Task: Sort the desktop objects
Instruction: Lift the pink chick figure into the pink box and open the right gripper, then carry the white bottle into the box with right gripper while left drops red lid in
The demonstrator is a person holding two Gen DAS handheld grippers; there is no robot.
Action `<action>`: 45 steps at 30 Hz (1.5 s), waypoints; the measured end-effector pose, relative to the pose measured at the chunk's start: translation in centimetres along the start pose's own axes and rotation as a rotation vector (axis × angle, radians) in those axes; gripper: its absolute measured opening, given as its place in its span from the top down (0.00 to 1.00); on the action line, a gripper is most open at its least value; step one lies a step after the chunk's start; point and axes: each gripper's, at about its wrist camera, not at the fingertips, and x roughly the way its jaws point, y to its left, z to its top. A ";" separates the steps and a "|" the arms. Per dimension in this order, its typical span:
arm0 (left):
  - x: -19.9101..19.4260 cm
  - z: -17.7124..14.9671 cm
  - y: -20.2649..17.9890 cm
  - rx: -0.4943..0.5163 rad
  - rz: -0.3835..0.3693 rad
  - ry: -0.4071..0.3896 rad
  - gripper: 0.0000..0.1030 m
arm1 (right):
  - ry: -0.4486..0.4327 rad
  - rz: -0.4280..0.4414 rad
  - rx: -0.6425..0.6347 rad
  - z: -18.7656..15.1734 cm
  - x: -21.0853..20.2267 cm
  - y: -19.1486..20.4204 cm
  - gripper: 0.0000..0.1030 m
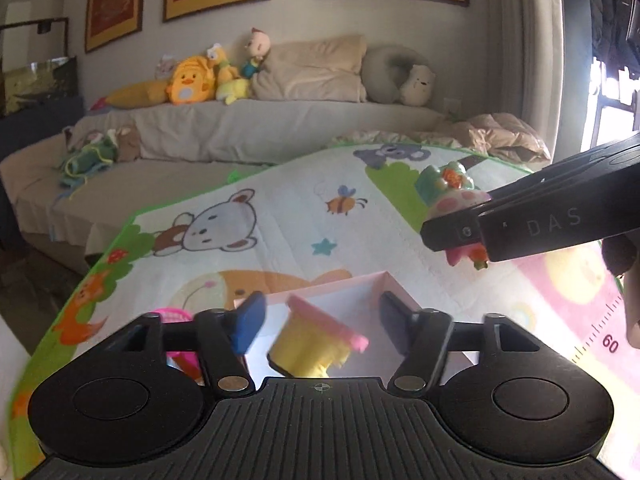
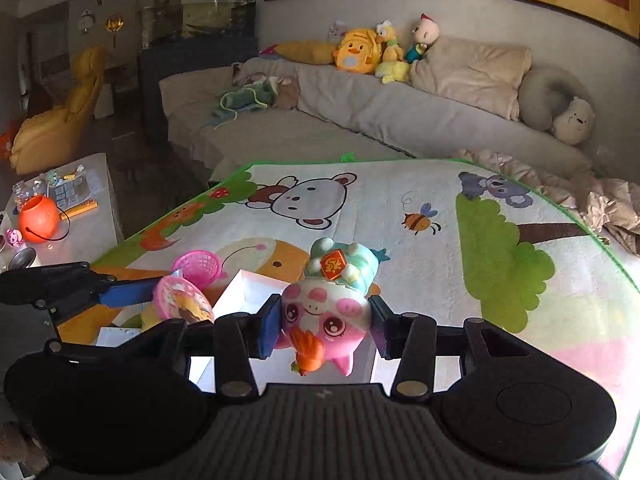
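My right gripper [image 2: 325, 330] is shut on a pink and white squishy pig toy [image 2: 324, 316] with a teal hat, held above the cartoon play mat [image 2: 420, 248]. It also shows in the left wrist view [image 1: 452, 196], pinched by the right gripper's black fingers [image 1: 452, 234]. My left gripper [image 1: 320, 320] is open over a white box [image 1: 348, 292]. A yellow cup toy with a pink lid [image 1: 316, 344] lies tilted between its jaws, free of the pads. In the right wrist view that cup toy [image 2: 182, 304] sits beside the left gripper's blue pad [image 2: 128, 294].
A small pink basket [image 2: 198, 266] lies on the mat by the white box [image 2: 250, 292]. A sofa [image 2: 340, 120] with plush toys stands beyond the mat. A side table with an orange pumpkin bucket [image 2: 38, 220] is at the left.
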 end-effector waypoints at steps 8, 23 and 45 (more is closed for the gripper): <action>-1.9 -3.5 4.3 -0.063 0.077 -0.041 0.00 | 0.046 0.033 0.059 -1.2 4.8 -0.5 0.42; -6.9 -15.9 3.7 -0.021 0.160 0.142 0.00 | 0.155 0.152 0.060 -14.5 3.0 2.6 0.35; -1.0 -16.1 1.0 -0.008 0.118 0.269 0.33 | 0.231 0.156 -0.001 -17.3 2.0 4.7 0.76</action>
